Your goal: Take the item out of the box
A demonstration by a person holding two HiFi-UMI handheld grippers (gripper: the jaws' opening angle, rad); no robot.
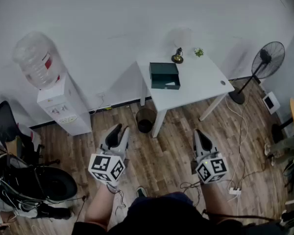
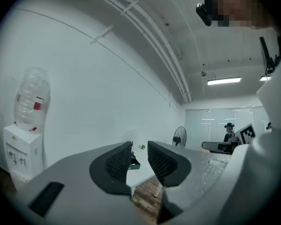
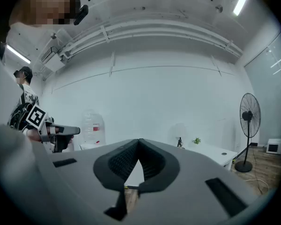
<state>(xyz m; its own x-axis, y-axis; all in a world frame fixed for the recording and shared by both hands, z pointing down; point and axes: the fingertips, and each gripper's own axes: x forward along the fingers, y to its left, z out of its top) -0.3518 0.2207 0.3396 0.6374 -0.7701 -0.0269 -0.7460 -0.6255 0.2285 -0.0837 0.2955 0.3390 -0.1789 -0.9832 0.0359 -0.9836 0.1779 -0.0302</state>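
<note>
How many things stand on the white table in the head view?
3: a dark green box on the table's left part, a small lamp at the back edge, a small green plant right of it. The box may hide more. A dark spot at right looks flat.

White table (image 1: 202, 80) with green box (image 1: 164, 75), lamp (image 1: 177, 57), plant (image 1: 199, 52)

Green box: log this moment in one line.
stage: standing back from white table | green box: on table, untouched | left gripper: open, empty | right gripper: shut, empty

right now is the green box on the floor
No, the box sits on the white table.
</note>
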